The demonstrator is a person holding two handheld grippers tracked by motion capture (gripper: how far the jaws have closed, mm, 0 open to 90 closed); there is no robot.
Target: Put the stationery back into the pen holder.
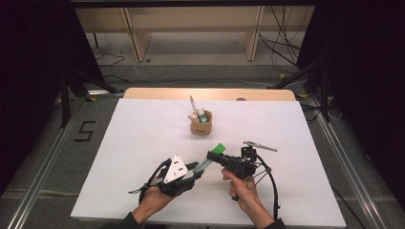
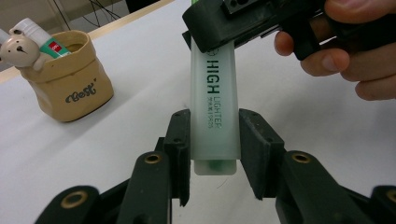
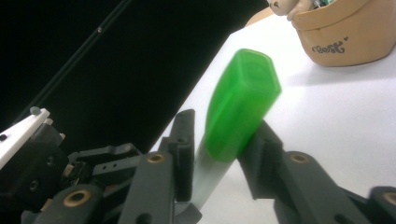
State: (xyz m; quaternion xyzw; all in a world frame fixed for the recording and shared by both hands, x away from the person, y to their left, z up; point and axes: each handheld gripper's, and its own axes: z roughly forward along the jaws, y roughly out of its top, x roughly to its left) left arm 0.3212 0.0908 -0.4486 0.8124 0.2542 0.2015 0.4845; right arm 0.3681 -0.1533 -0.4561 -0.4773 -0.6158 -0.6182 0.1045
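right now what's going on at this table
A person holds a green-capped highlighter between two handheld grippers above the white table. The left gripper clamps the barrel's tail end; the right gripper grips near the green cap. A tan pen holder with a few items stands farther back, untouched.

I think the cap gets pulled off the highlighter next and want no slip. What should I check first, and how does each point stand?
1. Left hand-held gripper clamps the highlighter barrel at its tail end: ok.
2. Right hand-held gripper closed at the green cap: ok, though whether its pads sit on cap or barrel: cannot tell.
3. Cap seated on the barrel: ok.
4. Highlighter lifted off the white table: ok.
5. Pen holder stands apart from both grippers: ok.
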